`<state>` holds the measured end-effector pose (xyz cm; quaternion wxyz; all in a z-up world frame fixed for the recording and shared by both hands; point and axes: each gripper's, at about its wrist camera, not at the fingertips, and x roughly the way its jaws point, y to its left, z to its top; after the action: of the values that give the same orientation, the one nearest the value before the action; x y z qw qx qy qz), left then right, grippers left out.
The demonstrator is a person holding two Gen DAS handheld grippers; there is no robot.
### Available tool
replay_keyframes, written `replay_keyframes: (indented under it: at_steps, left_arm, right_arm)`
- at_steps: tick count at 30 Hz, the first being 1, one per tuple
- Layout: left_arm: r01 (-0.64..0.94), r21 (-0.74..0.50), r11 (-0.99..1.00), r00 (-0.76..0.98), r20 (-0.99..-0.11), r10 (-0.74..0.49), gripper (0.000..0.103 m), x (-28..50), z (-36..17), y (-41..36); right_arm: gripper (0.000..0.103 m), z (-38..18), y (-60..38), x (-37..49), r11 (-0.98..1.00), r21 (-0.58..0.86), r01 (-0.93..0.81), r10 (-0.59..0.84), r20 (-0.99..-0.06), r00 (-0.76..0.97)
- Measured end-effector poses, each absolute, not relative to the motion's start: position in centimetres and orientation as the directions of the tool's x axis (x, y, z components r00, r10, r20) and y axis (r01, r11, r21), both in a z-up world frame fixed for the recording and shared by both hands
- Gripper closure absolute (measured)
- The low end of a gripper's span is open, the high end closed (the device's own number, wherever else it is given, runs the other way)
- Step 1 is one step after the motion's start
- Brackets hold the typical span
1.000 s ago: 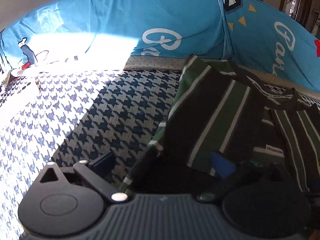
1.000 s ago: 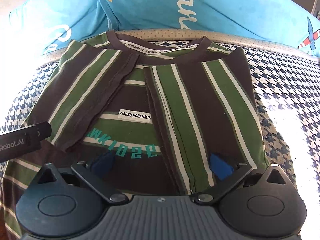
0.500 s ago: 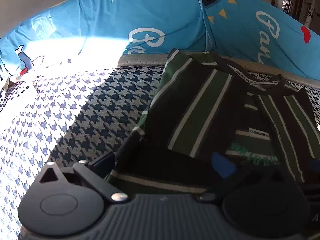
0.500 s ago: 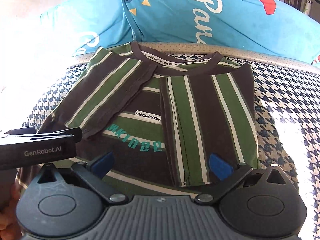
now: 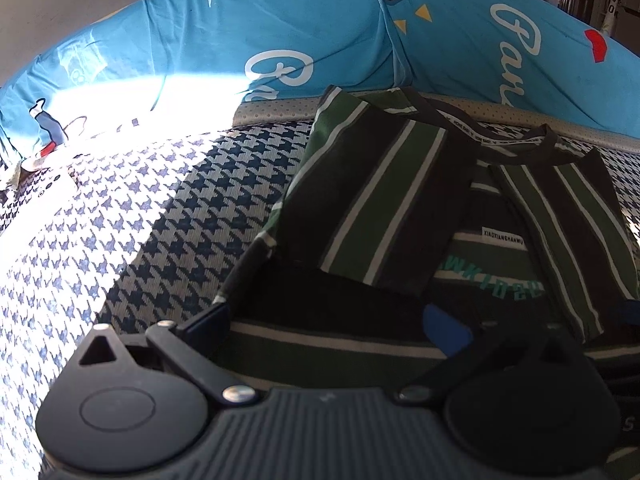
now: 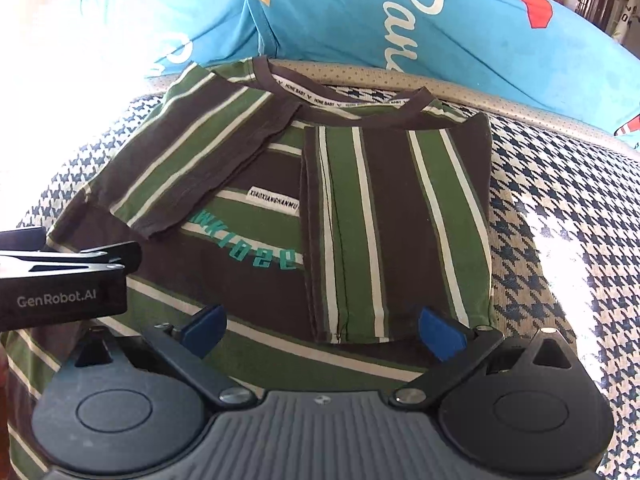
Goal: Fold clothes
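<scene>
One striped T-shirt [image 6: 392, 216] lies on one houndstooth-patterned mattress [image 6: 560, 220], with two sleeves folded inward – one toward ten o'clock, one toward two o'clock. Two blue pillows [image 6: 460, 28] stand along the twelve o'clock edge, side by side. Two grippers are in view – the right gripper [image 6: 320, 326] at six o'clock, the left gripper [image 6: 132, 254] at nine o'clock – each with two blue-padded fingers [image 6: 206, 326].

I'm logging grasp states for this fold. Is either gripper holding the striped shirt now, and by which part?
Nothing is held. The left gripper and right gripper are both open, near the striped shirt's bottom hem.
</scene>
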<state>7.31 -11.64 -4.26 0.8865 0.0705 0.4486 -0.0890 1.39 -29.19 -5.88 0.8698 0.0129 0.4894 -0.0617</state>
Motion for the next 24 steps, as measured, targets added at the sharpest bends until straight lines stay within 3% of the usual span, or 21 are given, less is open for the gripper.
replay_keyframes:
  at_steps: [24]
  left_arm:
    - [0.237,0.105,0.966,0.560,-0.827,-0.048,0.000,5.7,-6.2,-12.8]
  right_arm:
    - [0.000,-6.9,-30.1,0.4,0.990,-0.026,0.140,-0.084,-0.899,0.429]
